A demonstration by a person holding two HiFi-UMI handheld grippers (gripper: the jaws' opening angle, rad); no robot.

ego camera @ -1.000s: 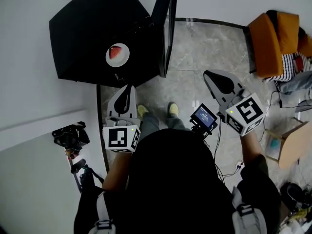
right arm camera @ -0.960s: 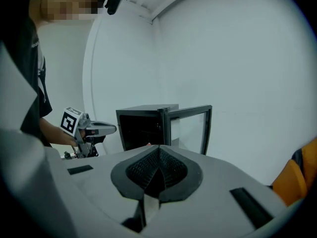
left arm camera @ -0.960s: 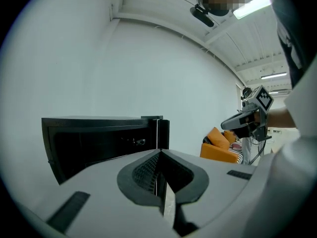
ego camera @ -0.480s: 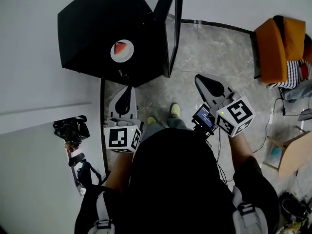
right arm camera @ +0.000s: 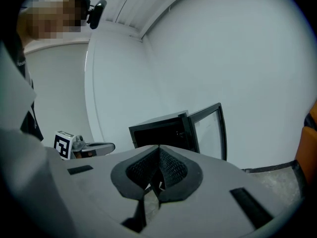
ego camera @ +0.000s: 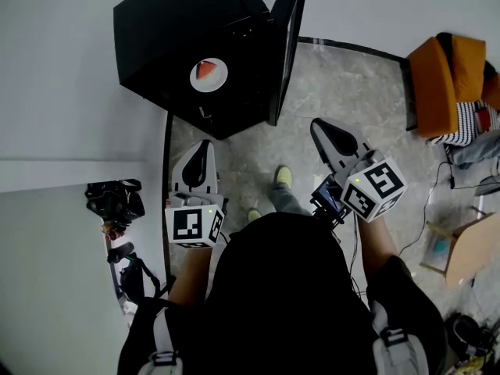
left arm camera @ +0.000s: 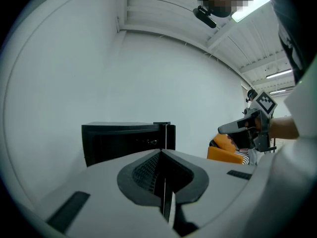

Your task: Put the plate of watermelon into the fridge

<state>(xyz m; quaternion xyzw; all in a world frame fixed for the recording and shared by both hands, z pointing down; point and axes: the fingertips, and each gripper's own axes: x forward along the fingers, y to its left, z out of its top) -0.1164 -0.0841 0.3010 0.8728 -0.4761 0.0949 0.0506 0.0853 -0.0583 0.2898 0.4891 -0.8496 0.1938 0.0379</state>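
A white plate with a red watermelon slice (ego camera: 208, 74) rests on top of the small black fridge (ego camera: 172, 30) at the upper left of the head view. The fridge door (ego camera: 286, 45) stands open, swung out to the right. My left gripper (ego camera: 197, 156) hangs below the fridge, jaws shut with nothing between them. My right gripper (ego camera: 326, 135) is to the right over the floor, also shut and holding nothing. In the left gripper view the fridge (left arm camera: 124, 140) stands ahead with its dark inside showing. The right gripper view shows the fridge (right arm camera: 163, 130) and its glass door (right arm camera: 210, 128).
An orange chair (ego camera: 445, 76) stands at the right. A cardboard box (ego camera: 461, 244) and cables lie on the grey stone floor (ego camera: 351, 84) at lower right. A black camera on a tripod (ego camera: 116, 205) stands at the left by the white wall.
The view has shifted, so the fridge and plate sit further right and higher. My right gripper has drawn in toward the left and nearer my body. Both grippers stay shut.
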